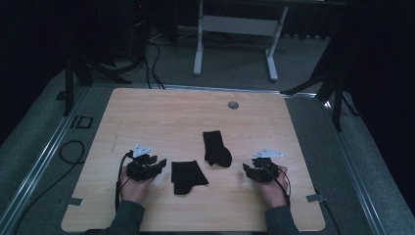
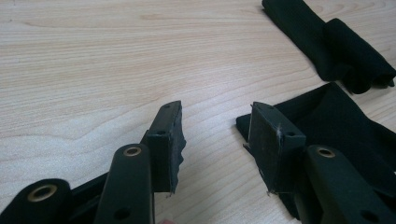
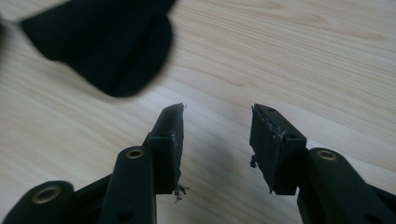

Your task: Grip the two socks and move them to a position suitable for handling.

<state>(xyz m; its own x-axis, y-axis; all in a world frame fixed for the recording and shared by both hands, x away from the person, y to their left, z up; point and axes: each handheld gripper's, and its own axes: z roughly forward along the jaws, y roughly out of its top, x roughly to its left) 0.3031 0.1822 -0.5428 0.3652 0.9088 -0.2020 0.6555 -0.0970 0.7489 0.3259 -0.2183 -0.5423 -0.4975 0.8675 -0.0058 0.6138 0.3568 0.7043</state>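
With both grippers' fingers spread and empty, we risk our left gripper [image 1: 155,164] dragging the near sock [image 1: 187,177] across the worktop [image 1: 161,117], bunching it.

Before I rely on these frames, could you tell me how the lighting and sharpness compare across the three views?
The high view is dim and soft, so both black socks, the near one and the far one, read as flat dark shapes. The left gripper view is bright, with wood grain and the near sock's edge crisp. In the right gripper view, the sock at upper left is blurred, while the jaws stay sharp.
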